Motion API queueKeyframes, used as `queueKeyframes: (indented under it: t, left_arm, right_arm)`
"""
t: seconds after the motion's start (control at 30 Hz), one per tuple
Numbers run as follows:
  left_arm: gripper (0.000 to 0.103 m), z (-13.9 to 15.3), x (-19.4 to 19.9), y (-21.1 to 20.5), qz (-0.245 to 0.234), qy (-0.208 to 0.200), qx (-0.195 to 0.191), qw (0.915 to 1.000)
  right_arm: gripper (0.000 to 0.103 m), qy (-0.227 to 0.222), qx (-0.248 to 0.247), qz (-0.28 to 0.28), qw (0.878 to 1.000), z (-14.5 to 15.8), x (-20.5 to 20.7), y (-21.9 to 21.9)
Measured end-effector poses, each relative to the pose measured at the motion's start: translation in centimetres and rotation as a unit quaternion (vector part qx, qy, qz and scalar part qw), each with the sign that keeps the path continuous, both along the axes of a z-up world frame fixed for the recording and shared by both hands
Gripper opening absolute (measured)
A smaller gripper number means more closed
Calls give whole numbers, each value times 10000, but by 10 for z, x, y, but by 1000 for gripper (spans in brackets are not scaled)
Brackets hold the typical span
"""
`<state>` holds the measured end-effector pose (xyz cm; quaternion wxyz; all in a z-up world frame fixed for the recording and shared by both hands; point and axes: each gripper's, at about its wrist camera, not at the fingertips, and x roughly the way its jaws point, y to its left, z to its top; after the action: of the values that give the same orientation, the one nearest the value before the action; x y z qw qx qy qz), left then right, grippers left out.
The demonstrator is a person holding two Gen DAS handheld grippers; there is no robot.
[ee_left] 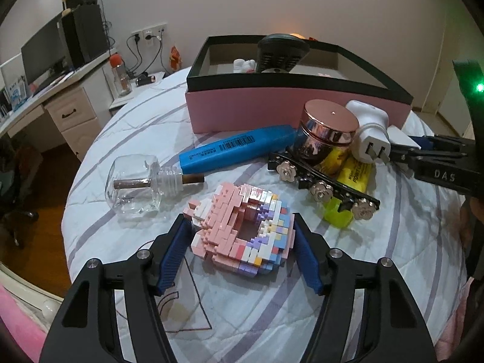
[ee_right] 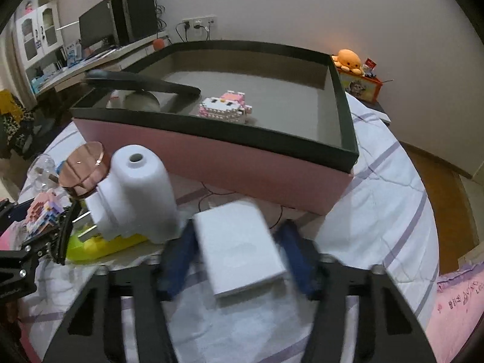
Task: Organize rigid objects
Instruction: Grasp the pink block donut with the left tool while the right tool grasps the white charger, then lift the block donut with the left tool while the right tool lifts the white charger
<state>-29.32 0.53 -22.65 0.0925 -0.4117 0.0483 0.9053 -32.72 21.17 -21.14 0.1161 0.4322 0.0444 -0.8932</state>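
Note:
A pink, white and pastel ring-shaped brick model [ee_left: 239,236] lies on the striped bedspread. My left gripper [ee_left: 240,222] straddles it, its blue pads [ee_left: 172,257] against both sides. In the right wrist view a flat white box [ee_right: 239,248] sits between the blurred blue pads of my right gripper [ee_right: 239,227], which look pressed on its edges. The same gripper [ee_left: 405,148] shows at the right of the left wrist view. Behind stands the pink storage box [ee_right: 242,166] with a black rim, which holds a small cat-faced brick model [ee_right: 225,107] and a black remote [ee_left: 282,50].
Loose on the bed are a blue marker [ee_left: 236,151], a glass bottle [ee_left: 133,187], a rose-gold lidded jar [ee_left: 326,133], a white plug adapter [ee_left: 370,133], a yellow highlighter [ee_left: 348,187] and a black flower hair clip [ee_left: 320,181]. A desk with a monitor stands far left.

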Motion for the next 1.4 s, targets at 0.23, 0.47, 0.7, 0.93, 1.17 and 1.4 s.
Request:
queueKeyframes:
  t: [0.23,0.47,0.7,0.93,1.17,1.4]
  left_arm:
    - [67,4,14,-1,-20,-51,48,10000]
    - [67,12,31,1,-46,33,63,10000]
    - [67,38,44,2,-16,374,209,9991]
    - [67,76,61,6,-95,914,310,9953]
    - [67,128,77,6,-53,1576,579,9858]
    - [67,181,107,3,18,2450,823,9660]
  right_arm:
    - [42,61,-152,-12,9999,2,25,11]
    - [42,215,-290,-153,9992,6,51,18]
    - [42,582,-575,-228,9964,26,65,20]
    - [42,1284,-692,-127,9892,67,86,15]
    - [42,1844,-797,16,9796,114,108,6]
    - [42,2709,-780,167,9593,171,143,-5]
